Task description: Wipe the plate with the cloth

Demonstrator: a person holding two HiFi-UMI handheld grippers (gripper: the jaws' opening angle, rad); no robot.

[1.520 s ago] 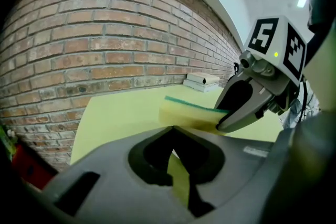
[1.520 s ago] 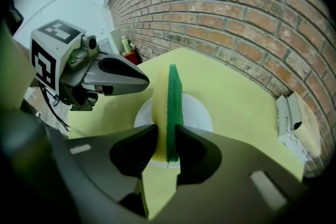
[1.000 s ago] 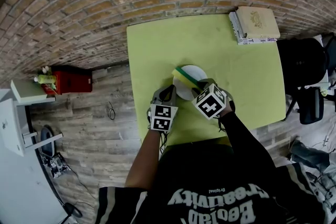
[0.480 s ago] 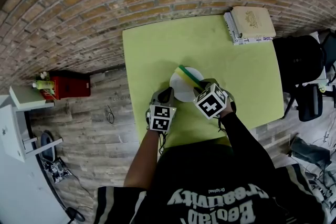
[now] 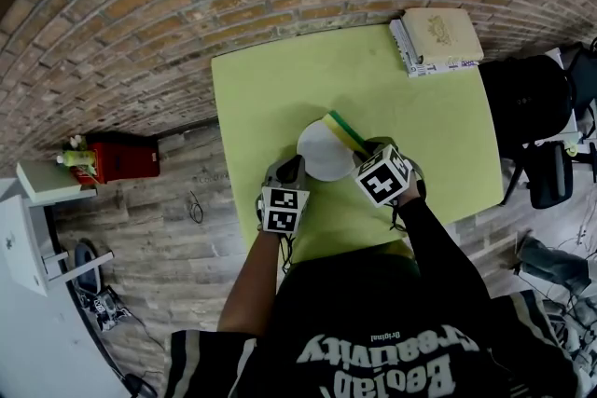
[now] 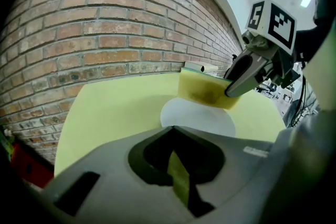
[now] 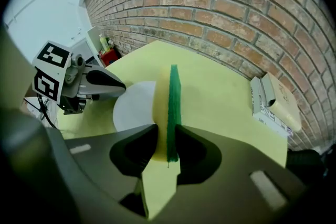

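The right gripper (image 7: 167, 135) has its fingers pinched on a yellow-and-green sponge (image 7: 168, 94) standing on edge at the white plate's (image 7: 134, 107) rim just ahead, while the left gripper (image 6: 170, 128), fingers closed together and empty, has its tips at the plate's near edge.

A: Plate?
B: Plate (image 5: 322, 154): white, round, bare. Flat on the table (image 5: 270, 89), a bit toward 6 o'clock from the table's middle.
A: Cloth?
B: Cloth (image 5: 343, 129) is a thick sponge-type pad, yellow with a thin green layer. There's a brownish smudge on the yellow face.
A: Pose?
B: On edge, green side toward 3 o'clock, yellow face toward the plate. It's pinched between the right gripper's (image 7: 167, 136) jaws.
A: Where against the plate?
B: At the plate's 2 o'clock rim, lower edge down at the rim. Can't tell if it touches.
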